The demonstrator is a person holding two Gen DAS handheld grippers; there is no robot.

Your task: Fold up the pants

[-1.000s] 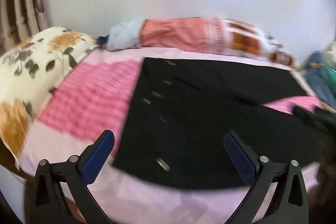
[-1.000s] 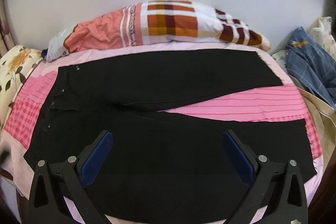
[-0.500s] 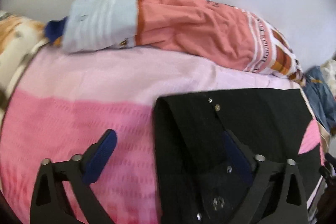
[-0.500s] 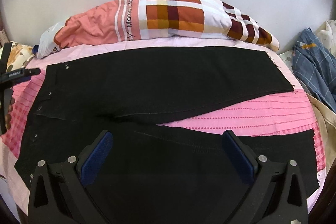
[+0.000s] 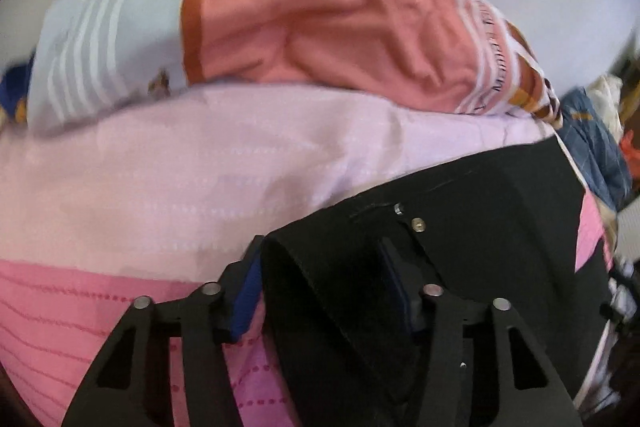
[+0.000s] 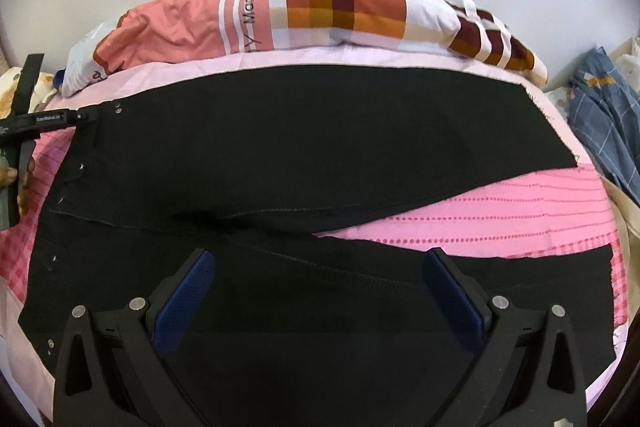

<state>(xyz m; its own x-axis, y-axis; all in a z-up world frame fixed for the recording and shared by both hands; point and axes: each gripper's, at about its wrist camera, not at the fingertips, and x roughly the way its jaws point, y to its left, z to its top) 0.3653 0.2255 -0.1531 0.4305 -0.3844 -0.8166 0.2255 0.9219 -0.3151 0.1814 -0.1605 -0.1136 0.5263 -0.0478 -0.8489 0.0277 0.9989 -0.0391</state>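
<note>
Closing around the far waistband corner of the black pants (image 6: 304, 131) spread on the bed (image 5: 168, 179), at ten o'clock in the right view, the left gripper (image 5: 320, 287) should pinch every layer before lifting, while the right gripper (image 6: 320, 291) hangs spread above the near leg.

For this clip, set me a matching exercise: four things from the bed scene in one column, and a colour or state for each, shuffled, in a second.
Things:
1. pants
2. bedsheet
3. left hand-held gripper
4. right hand-held gripper

States:
A. pink with dotted lines
B. wide open above the near leg
C. black, laid flat with legs spread
D. has just been closing, waistband corner between its pads

Pairs: 1-C, 2-A, 3-D, 4-B
</note>
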